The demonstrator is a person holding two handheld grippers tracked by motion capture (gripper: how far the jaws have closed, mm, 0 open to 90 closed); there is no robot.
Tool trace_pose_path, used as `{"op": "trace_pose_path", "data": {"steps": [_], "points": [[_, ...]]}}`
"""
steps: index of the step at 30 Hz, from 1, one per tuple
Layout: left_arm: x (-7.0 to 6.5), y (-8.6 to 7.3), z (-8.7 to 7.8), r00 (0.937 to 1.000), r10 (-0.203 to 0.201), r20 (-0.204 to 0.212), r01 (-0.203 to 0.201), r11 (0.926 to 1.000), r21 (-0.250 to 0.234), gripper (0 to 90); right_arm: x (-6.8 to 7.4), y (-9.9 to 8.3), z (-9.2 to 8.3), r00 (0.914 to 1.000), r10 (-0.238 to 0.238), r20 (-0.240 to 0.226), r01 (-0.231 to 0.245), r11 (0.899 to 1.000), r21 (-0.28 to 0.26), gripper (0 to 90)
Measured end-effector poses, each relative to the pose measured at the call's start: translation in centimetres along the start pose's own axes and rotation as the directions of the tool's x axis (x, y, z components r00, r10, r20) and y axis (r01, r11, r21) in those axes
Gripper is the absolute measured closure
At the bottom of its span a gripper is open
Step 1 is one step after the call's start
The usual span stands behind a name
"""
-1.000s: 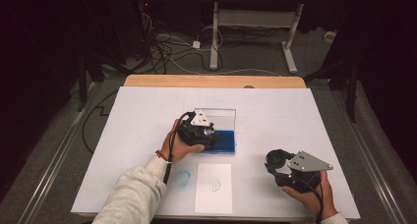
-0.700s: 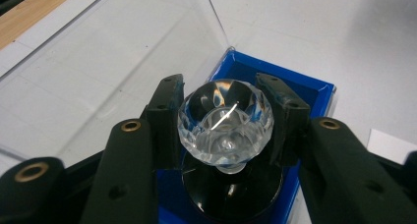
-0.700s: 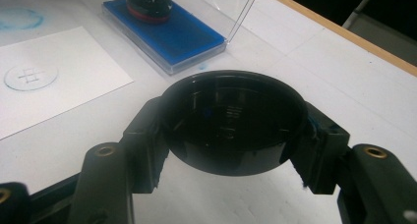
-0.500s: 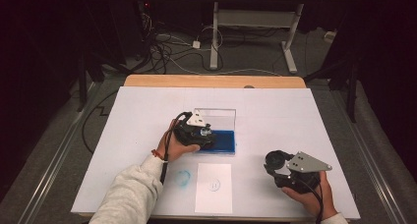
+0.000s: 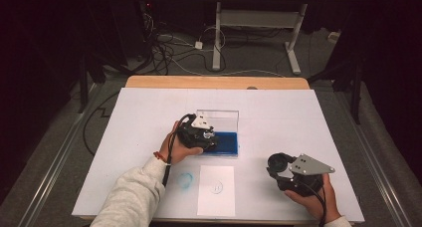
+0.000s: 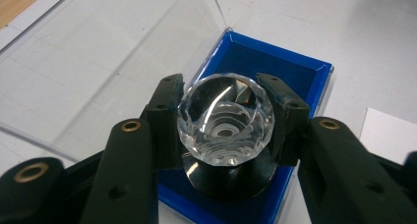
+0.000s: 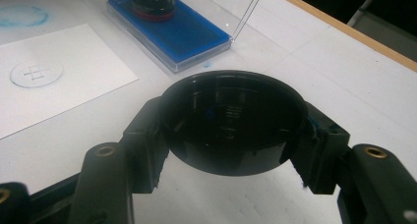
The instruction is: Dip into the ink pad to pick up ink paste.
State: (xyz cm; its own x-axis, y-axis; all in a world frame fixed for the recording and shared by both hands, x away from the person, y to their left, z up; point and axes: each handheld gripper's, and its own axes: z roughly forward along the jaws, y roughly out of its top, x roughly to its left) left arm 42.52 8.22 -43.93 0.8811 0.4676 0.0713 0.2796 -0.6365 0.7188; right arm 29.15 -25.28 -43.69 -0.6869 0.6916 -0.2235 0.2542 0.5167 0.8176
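**Pressing a crystal-handled stamp onto a blue ink pad**

Holding the stamp (image 6: 225, 130) by its faceted clear knob, the left hand-held gripper (image 5: 201, 136) is clamped on it: in the left gripper view both black jaws press against opposite sides of the knob. The stamp's dark round base sits on the blue ink pad (image 6: 275, 69), toward the near end of the pad in that view. The ink pad lies in a shallow case whose clear lid (image 5: 219, 118) stands open and upright along the far edge, as the high view shows. The case rests near the middle of the white tabletop (image 5: 308, 117).

The right hand-held gripper (image 5: 284, 168) is closed on a round black cap (image 7: 231, 121), its jaws pressing on the cap's two sides; the open hollow of the cap faces the camera in the right gripper view. This gripper sits over the front right part of the tabletop, well apart from the ink pad.

Between the two grippers, near the front edge, lies a white sheet of paper (image 5: 216, 189) bearing a faint round blue imprint (image 5: 216, 187). Just to the left of the paper a smudged blue ring (image 5: 185, 179) marks the tabletop itself. The person's left forearm, in a light sleeve (image 5: 132, 194), enters from the bottom of the high view.
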Motion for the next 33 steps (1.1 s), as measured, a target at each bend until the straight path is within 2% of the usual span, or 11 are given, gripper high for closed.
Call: {"op": "trace_pose_path", "data": {"steps": [9,12,25,33], "points": [[0.01,0.14,-0.01,1.0,-0.002,0.004,0.002,0.9999,0.016,54.6,0.09,-0.02,0.1,1.0,0.002,0.001,-0.002,1.0,0.006,38.7],[-0.05,0.31,-0.05,1.0,0.004,-0.001,-0.004,0.9994,0.034,54.6,0.03,-0.04,0.09,1.0,-0.002,0.0,0.002,1.0,0.005,38.7],[0.01,0.64,-0.11,0.9999,-0.01,0.004,0.009,0.9977,0.066,54.6,0.09,-0.02,0.09,1.0,0.002,-0.001,-0.002,1.0,0.006,38.6],[-0.08,1.0,-0.1,1.0,0.001,-0.002,-0.001,0.9957,0.092,54.6,0.03,-0.02,0.08,1.0,-0.002,-0.002,0.002,1.0,0.007,38.6]]}}
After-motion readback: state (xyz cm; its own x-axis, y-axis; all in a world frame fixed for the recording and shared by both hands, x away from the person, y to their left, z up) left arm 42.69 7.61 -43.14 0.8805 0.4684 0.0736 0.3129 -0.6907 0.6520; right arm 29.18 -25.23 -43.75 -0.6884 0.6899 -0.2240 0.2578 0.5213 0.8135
